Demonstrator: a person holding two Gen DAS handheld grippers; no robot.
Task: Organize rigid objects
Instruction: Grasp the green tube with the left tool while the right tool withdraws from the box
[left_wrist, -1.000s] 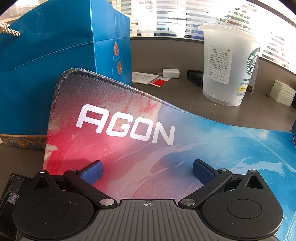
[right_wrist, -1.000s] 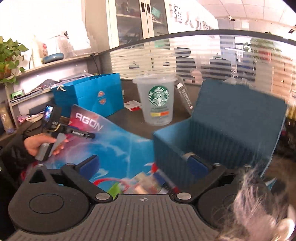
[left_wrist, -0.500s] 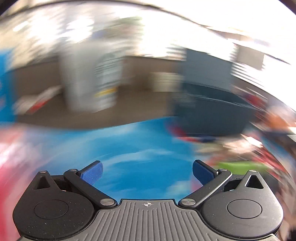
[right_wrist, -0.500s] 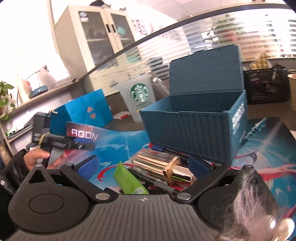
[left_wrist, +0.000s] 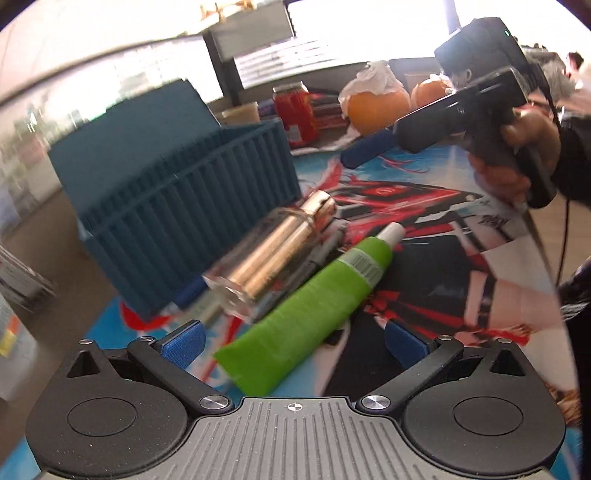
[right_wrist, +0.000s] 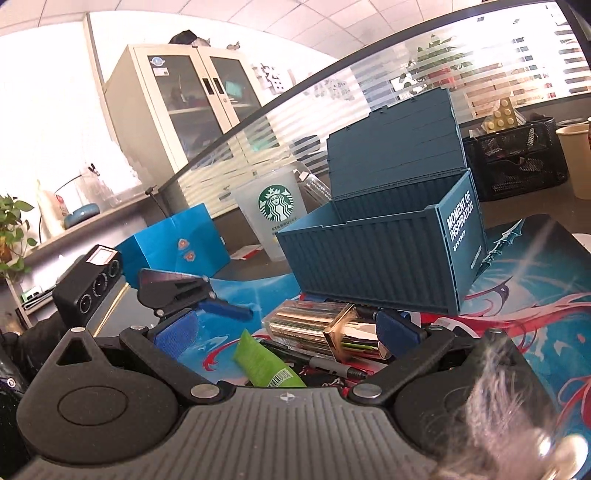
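Observation:
A green tube lies on the printed mat, its crimped end between the fingers of my open left gripper. Beside it lies a clear bottle with a gold core, on top of some pens. The dark blue container box stands just behind, lid up. In the right wrist view my open right gripper hangs low over the green tube, with the gold bottle and a pen near its right finger. The box is close ahead. Neither gripper holds anything.
A hand holds the right gripper at the mat's far side. A red jar and orange pumpkins stand behind. A Starbucks cup, blue bag, black mesh basket and paper cup ring the mat.
My left gripper swung right from the AGON end of the mat to the tube and bottle by the box. The right gripper dropped closer to the same items. Both stayed open.

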